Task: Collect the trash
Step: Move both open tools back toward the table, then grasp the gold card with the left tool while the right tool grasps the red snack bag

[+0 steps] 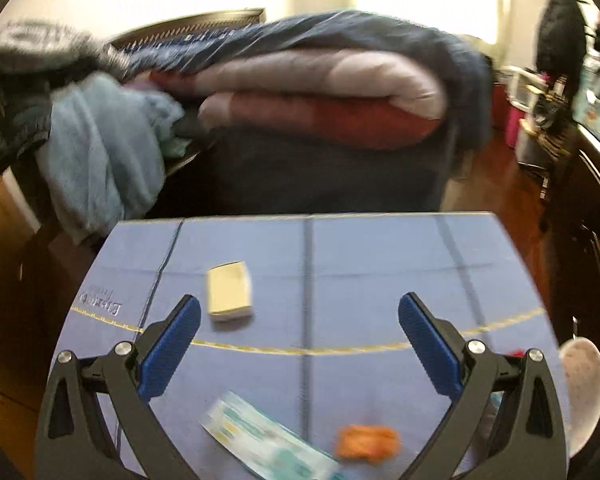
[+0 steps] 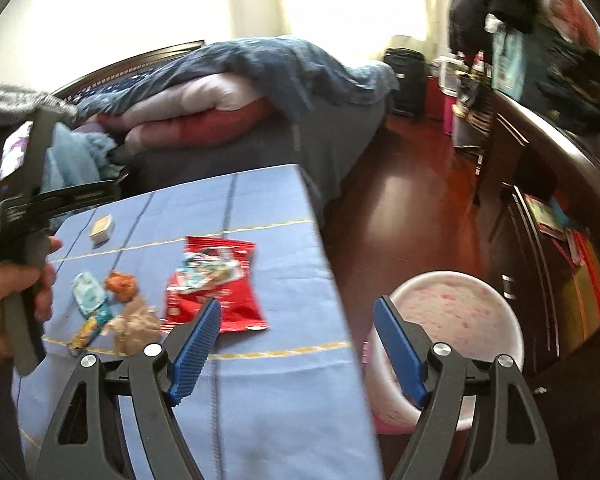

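The trash lies scattered on the blue cloth [image 2: 260, 400] of a low table: a red wrapper [image 2: 214, 284] nearest the right edge, an orange scrap [image 2: 120, 285] beside a crumpled brown paper [image 2: 134, 322], a teal packet [image 2: 88, 294] and a small colourful wrapper [image 2: 87, 332] to their left, and a small cream box [image 2: 101, 227] farther back, apart from the rest. The pink-speckled bin [image 2: 452, 308] stands on the floor just beside the table's right edge, probably so that pieces can be carried or dropped over the side. The right gripper [image 2: 298, 344] hangs with fingers spread wide and empty, straddling that edge between wrapper and bin, which suits a reach for the wrapper. The left gripper [image 1: 300, 344] is also wide open and holds nothing; it hovers over the cloth with the packet [image 1: 268, 444] and scrap [image 1: 368, 442] low between its arms and the box [image 1: 230, 292] just ahead. Nothing looks collected yet. Behind the table a bed [image 2: 236, 92] carries piled bedding.
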`<state>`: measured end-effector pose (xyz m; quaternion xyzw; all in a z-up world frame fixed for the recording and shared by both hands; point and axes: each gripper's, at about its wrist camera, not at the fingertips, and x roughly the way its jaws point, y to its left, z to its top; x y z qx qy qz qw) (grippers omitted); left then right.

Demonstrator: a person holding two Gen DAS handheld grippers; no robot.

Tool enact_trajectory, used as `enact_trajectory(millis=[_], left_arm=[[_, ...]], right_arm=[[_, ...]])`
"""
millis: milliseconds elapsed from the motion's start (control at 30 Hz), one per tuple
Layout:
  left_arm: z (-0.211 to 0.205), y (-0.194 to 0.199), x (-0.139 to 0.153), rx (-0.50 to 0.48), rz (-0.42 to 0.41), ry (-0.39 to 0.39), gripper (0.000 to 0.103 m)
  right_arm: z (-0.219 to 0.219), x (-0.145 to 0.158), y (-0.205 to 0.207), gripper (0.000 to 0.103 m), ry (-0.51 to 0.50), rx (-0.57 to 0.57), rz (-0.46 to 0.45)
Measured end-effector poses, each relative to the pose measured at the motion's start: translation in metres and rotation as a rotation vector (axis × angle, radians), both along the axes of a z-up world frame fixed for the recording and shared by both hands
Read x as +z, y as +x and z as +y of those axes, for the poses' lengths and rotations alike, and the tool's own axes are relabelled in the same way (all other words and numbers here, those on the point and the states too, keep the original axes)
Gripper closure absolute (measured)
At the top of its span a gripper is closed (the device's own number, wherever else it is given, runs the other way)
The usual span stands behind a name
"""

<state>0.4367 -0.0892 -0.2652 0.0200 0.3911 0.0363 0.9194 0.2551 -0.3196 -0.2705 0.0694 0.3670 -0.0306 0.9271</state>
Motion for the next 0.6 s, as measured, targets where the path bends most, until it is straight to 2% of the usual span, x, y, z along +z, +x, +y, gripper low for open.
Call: enact_trajectory(millis=[267,600], left_arm=[[0.05,0.055,-0.04,0.073,0.073,-0.055,0.004],[0.062,0.086,-0.074,0.065,0.164,-0.119,0.005]], right_arm=[[0.041,0.001,0.027,0.024,-0.04,0.07,0.001],[0.058,-0.009,0.051,0.024,-0.024,0.08,0.028]])
